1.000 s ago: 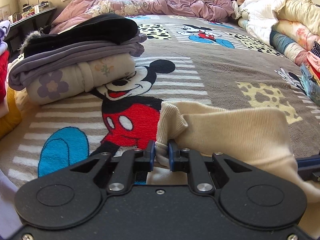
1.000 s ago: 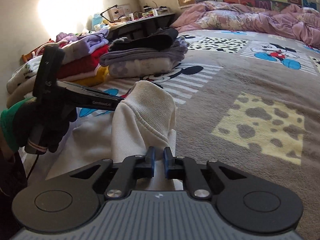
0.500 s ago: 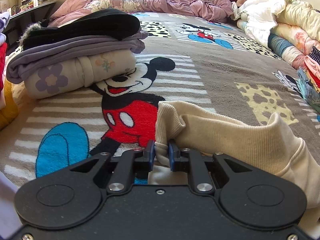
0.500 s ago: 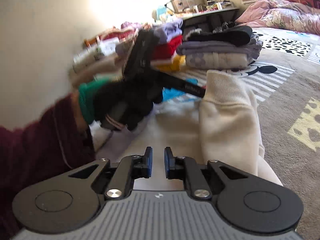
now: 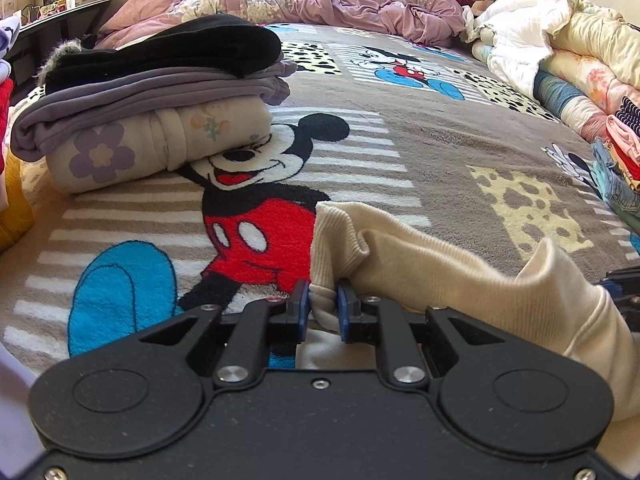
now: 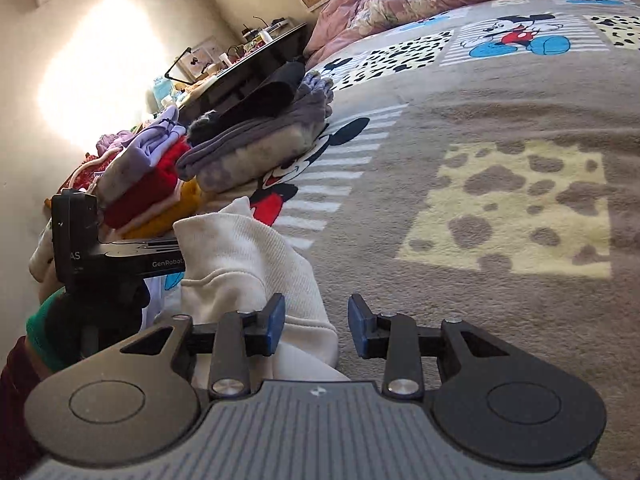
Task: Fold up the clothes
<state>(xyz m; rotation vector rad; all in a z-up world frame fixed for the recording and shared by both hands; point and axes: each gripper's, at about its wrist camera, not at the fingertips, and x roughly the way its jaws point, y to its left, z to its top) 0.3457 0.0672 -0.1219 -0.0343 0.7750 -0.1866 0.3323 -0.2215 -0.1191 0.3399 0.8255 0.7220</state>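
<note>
We saw cream ribbed-knit garment (image 5: 460, 276) bunched on Mickey-print blanket (image 5: 420, 152), ribbed cuff edge standing upright, sleeve humped toward right. Folded stack (image 5: 156, 92) lay beyond at left: black atop grey atop floral cream piece.

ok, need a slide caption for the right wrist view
Right gripper open beside a cream sweater on the cartoon-print blanket; left gripper clamps the sweater's far edge.

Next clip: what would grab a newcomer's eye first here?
Probably the big cartoon mouse blanket covering the bed, and the cream sweater lying on it in the foreground, pinched at its ribbed edge by the left gripper. Behind, on the left, sits a stack of folded clothes; the right gripper gapes open beside the sweater.
</note>
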